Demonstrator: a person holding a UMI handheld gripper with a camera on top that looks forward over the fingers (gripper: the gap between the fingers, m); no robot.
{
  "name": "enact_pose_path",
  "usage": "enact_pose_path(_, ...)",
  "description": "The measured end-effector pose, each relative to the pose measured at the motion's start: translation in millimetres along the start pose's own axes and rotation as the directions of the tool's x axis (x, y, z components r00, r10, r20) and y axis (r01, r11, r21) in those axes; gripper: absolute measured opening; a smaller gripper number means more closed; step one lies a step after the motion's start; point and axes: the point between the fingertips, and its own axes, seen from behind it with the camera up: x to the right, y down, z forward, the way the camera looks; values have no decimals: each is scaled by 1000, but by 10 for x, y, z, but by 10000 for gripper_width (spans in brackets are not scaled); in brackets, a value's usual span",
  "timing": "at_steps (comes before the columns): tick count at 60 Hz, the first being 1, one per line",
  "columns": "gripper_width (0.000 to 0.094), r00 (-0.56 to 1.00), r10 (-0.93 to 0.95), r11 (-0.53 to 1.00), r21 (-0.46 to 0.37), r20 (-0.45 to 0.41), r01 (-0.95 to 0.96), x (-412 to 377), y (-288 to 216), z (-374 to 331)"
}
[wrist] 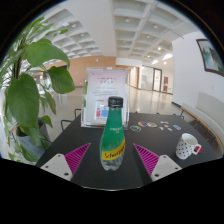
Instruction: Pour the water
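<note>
Standing upright on the dark table (100, 172): one green bottle (113, 133), black cap, yellow label with dark lettering running along its height. It is taken as the landmark for all entries below.

Gripper (112, 158): fingers spread wide, one on either side of the bottle's base. Each pink pad (76, 155) is clear of the bottle, with bare table showing in the gap on both sides. The bottle rests on the table itself and sits between the fingers, slightly ahead of their tips. Nothing is pinched.

White cup (187, 147): to the right of the bottle, beyond the right finger, lying tilted on its side, dotted pattern on its wall. Well apart from the bottle.

Small coloured markings (150, 126): on the table surface right of the bottle and behind it, too small to read.

Printed white-and-pink sign (104, 96): directly behind the bottle, standing upright, partly hidden by the bottle's neck and cap.

Leafy green plant (28, 90): left of the bottle, at the table's edge, large leaves rising well above the bottle's cap.

Background behind the sign: a bright hall with ceiling lights and a pale floor.
</note>
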Motion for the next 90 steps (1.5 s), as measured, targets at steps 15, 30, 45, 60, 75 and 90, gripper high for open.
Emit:
enact_pose_path(15,630,997,-49,998,36,-54,51,89,-26,511)
enact_pose_path(30,437,999,-51,997,64,-6,51,18,-59,475)
enact_pose_path(45,416,973,150,972,154,175,-178,61,-711,51)
enact_pose_path(60,417,476,638,599,-2,605,-801,544,-1784,-585)
enact_pose_path(75,414,-231,772,1,-365,592,-931,1537,-1510,-207)
enact_pose_path(90,413,-535,694,-295,-487,482,-822,1975,-1166,-85)
